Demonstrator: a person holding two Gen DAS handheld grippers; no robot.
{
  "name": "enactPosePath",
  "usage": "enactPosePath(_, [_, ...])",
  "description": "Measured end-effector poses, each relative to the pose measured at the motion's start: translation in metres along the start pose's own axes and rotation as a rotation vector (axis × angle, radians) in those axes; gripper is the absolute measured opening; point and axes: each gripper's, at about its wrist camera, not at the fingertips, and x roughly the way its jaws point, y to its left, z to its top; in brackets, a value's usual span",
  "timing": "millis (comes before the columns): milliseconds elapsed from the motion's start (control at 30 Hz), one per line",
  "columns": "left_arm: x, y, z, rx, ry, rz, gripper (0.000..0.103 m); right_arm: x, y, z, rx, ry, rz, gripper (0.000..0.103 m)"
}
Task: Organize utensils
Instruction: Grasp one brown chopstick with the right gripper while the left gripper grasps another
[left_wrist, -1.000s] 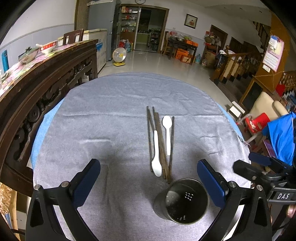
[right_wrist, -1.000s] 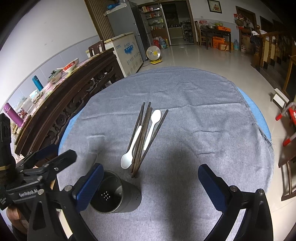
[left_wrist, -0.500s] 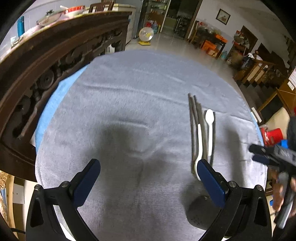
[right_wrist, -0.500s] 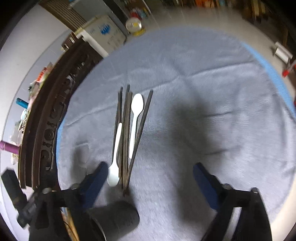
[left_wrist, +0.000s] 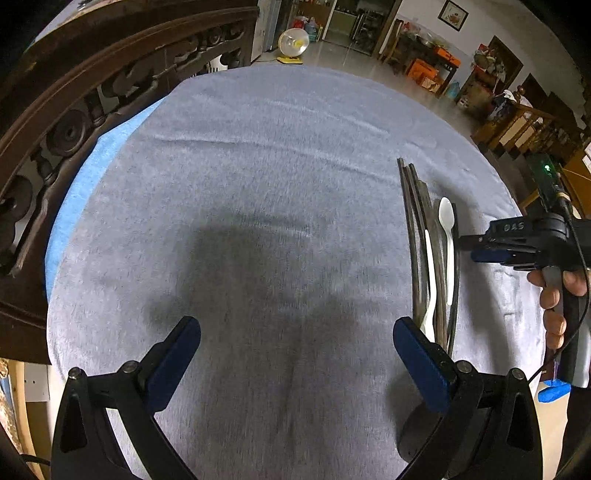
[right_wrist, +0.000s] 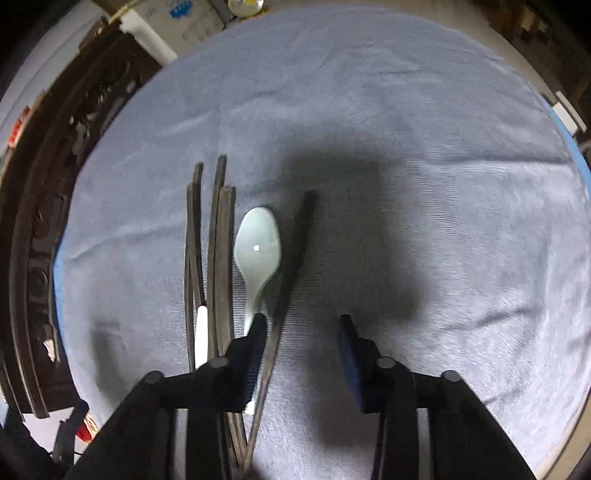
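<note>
Both grippers have dropped nearer the cloth (left_wrist: 258, 221): left gripper (left_wrist: 295, 358) jaws wide open, right gripper (right_wrist: 301, 354) jaws closing astride one chopstick (right_wrist: 291, 273).

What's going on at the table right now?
Left gripper open, empty. Right gripper closing over the rightmost chopstick, pads not yet pressing. White spoon right beside its left finger, could get nudged.
</note>
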Motion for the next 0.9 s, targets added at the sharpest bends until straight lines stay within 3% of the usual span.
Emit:
enactPosePath(67, [0.001, -0.001, 0.006, 0.006, 0.003, 0.006, 0.103, 0.002, 0.017, -0.001, -0.064, -0.007, -0.069, 0.03])
enactPosePath(100, [0.002, -0.002, 0.008, 0.008, 0.002, 0.007, 0.103, 0.004, 0.023, -0.002, -0.093, 0.0, -0.088, 0.018])
enactPosePath(167, [0.004, -0.006, 0.016, 0.019, 0.002, 0.012, 0.103, 0.002, 0.032, -0.006, -0.168, 0.001, -0.135, 0.011])
enactPosePath(267, [0.009, -0.017, 0.031, 0.042, 0.021, 0.007, 0.103, -0.005, 0.024, -0.013, -0.231, 0.016, -0.194, 0.008])
enactPosePath(567, [0.066, -0.081, 0.093, 0.12, 0.244, -0.014, 0.101, -0.027, -0.005, -0.031, -0.24, 0.031, -0.14, 0.007])
enactPosePath(633, [0.078, -0.094, 0.104, 0.128, 0.281, -0.014, 0.095, -0.032, -0.006, -0.032, -0.245, 0.032, -0.131, 0.007])
enactPosePath(700, [0.089, -0.104, 0.112, 0.126, 0.318, 0.014, 0.08, -0.025, -0.015, -0.031, -0.253, 0.028, -0.119, 0.007])
enactPosePath(767, [0.1, -0.112, 0.119, 0.117, 0.349, 0.036, 0.074, -0.03, -0.02, -0.033, -0.256, 0.027, -0.107, 0.007])
enactPosePath(900, [0.108, -0.125, 0.126, 0.132, 0.369, 0.055, 0.073, -0.033, -0.025, -0.032, -0.256, 0.025, -0.079, 0.009])
